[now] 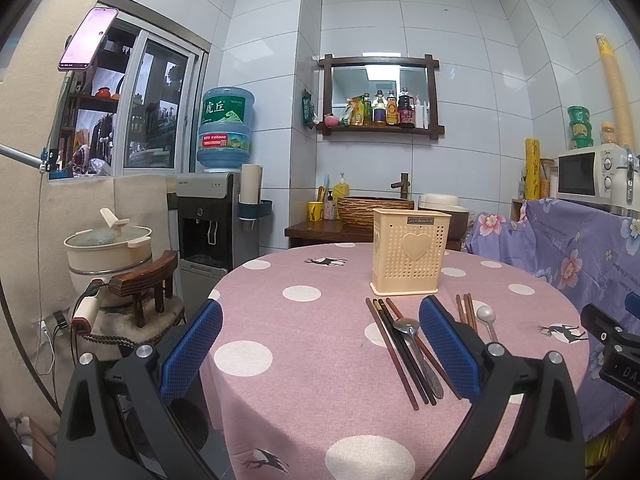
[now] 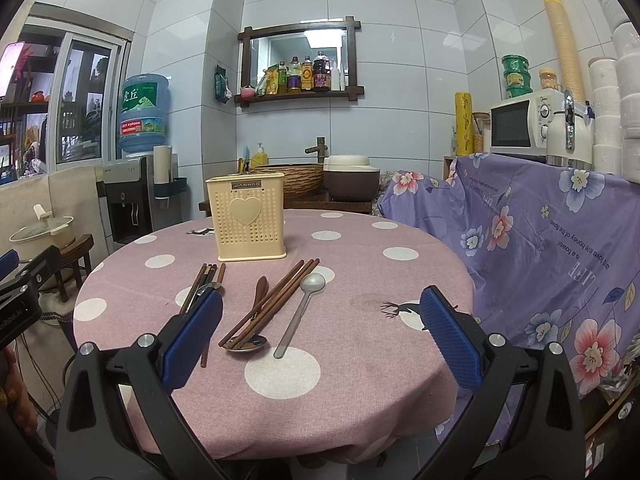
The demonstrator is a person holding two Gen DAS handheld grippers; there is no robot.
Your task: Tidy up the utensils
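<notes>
A cream perforated utensil holder point(image 1: 410, 254) point(image 2: 250, 222) stands upright on the round pink dotted table point(image 1: 304, 360) point(image 2: 360, 280). In front of it lie dark and brown chopsticks point(image 1: 396, 348) point(image 2: 202, 280) with a metal spoon point(image 1: 418, 354). To their right lie more brown chopsticks point(image 2: 276, 300), a wooden spoon point(image 2: 259, 292), a metal spoon point(image 2: 246, 344) and a silver spoon point(image 1: 488, 320) point(image 2: 302, 312). My left gripper point(image 1: 320, 344) is open and empty above the table's left part. My right gripper point(image 2: 320, 336) is open and empty above the near right part.
A chair draped with purple flowered cloth point(image 2: 540, 240) stands right of the table. A water dispenser point(image 1: 218, 216) and a pot on a stool point(image 1: 110, 248) stand to the left. A basin counter point(image 1: 376, 216) is behind the table, and a microwave point(image 2: 524, 124) is at the right.
</notes>
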